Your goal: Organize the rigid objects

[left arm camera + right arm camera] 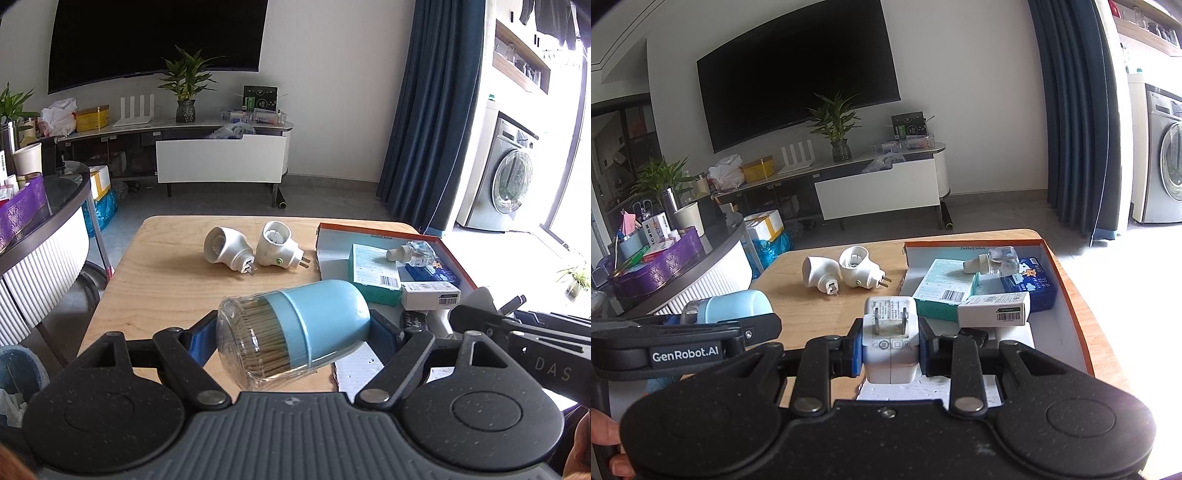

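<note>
My left gripper point(293, 330) is shut on a toothpick jar point(295, 328) with a light blue cap and a clear base, held on its side above the wooden table point(166, 280). The same jar point(727, 306) shows at the left of the right wrist view. My right gripper point(890, 345) is shut on a white plug adapter point(891, 339), prongs facing up, over the near edge of the orange-rimmed box point(1067, 280). Two white plug-in devices point(255, 249) lie side by side on the table beyond both grippers.
The box point(332, 254) holds a teal carton point(373, 269), a white carton point(430, 295), a blue pack point(1030, 284) and a small clear bottle point(413, 253). A dark round side table point(701, 254) with clutter stands left. A TV stand lies beyond the table.
</note>
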### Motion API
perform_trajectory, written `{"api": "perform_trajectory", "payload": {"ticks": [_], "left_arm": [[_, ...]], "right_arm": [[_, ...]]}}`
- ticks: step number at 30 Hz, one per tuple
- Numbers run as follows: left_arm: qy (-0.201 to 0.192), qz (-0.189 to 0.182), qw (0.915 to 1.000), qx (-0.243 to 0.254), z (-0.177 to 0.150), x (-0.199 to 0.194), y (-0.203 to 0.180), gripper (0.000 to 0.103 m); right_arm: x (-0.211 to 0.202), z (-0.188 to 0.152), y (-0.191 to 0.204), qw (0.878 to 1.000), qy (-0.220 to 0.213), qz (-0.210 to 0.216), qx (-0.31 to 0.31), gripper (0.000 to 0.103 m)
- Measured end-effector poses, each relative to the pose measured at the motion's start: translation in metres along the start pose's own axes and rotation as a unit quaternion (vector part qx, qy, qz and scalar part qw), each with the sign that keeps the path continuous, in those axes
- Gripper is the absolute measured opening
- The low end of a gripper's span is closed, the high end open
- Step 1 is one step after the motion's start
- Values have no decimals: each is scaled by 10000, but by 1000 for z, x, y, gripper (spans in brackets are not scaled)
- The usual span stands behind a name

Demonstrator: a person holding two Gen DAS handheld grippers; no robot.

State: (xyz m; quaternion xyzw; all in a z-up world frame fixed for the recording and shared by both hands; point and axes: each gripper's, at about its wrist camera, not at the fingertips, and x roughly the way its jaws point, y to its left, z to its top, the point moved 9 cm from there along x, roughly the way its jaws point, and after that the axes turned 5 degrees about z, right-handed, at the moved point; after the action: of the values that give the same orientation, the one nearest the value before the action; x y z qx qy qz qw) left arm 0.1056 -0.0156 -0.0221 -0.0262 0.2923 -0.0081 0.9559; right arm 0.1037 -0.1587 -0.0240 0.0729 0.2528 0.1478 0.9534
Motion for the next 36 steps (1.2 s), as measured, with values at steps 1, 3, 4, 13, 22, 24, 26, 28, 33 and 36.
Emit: {"api": "perform_trajectory", "payload": {"ticks": [1,3,4,13,22,24,26,28,33,36], "left_arm": [[-5,-10,10000,-3,0,0,-1,83],[-13,-31,10000,-2,1,-1,-3,83],[-20,-37,10000,5,1,-2,-4,83],[-22,-132,9999,60,2,-3,-14,83],[-51,-257,9996,138,4,-5,-27,83],[-58,-277,9995,161,4,-5,-29,83],[-58,-297,9994,175,3,-5,-32,83],[-55,-318,9993,188,3,-4,-33,83],[-50,-369,9990,236,3,-4,-39,83],[-43,-407,9988,264,3,-3,-41,83]], "right_arm": [[-1,0,-1,10000,-16,-11,8,35],[-3,1,-3,10000,-44,-27,22,35],[-4,1,-4,10000,-62,-37,30,35],[-14,4,-10,9998,-158,-105,65,35],[-24,8,-18,9994,-258,-206,117,35],[-25,9,-21,9993,-275,-230,135,35],[-27,9,-23,9991,-294,-259,148,35],[-29,9,-26,9990,-306,-283,159,35],[-32,10,-30,9987,-331,-337,184,35],[-34,10,-33,9985,-342,-369,197,35]]}}
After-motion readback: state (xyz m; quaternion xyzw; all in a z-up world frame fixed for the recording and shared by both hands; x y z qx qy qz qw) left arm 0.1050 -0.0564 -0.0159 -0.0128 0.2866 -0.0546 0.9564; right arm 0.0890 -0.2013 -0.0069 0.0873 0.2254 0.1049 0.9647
